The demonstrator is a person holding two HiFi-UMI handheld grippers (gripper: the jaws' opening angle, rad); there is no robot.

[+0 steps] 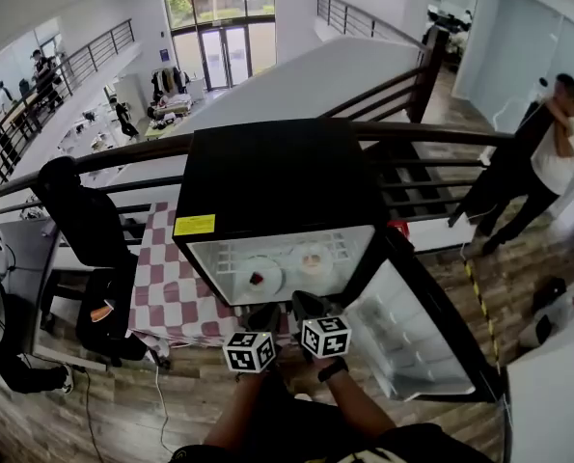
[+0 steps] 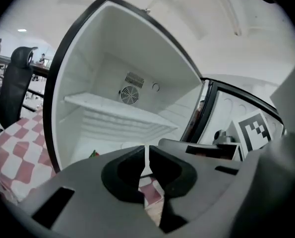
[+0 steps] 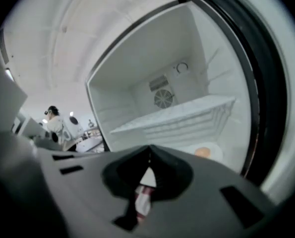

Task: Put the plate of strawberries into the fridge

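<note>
**A:** Two grippers sit side by side at six o'clock of the fridge [image 1: 277, 191] opening, in the head view. What are the jaws doing?

**B:** The left gripper [image 2: 146, 157] has its jaws drawn together to a hairline slit, with nothing in it. The right gripper [image 3: 148, 157] has its jaws pressed fully together and is empty too.

**A:** Where is the plate of strawberries [image 1: 259, 278]?

**B:** It is inside the fridge, below the white shelf [image 2: 118, 109], at twelve o'clock of the left gripper. Neither gripper touches it. In the left gripper view only a red-and-green speck of it shows over the gripper body, at nine o'clock of the jaws.

**A:** Is anything beside it?

**B:** A second plate [image 1: 314, 258] lies near it at two o'clock, with something pale orange on it. What that is cannot be made out.

**A:** And the door?

**B:** The door [image 1: 417, 331] is swung wide, at four o'clock of the cabinet, with its white inner face up. A red-and-white checked cloth [image 1: 166, 278] lies at nine o'clock of the fridge.
</note>
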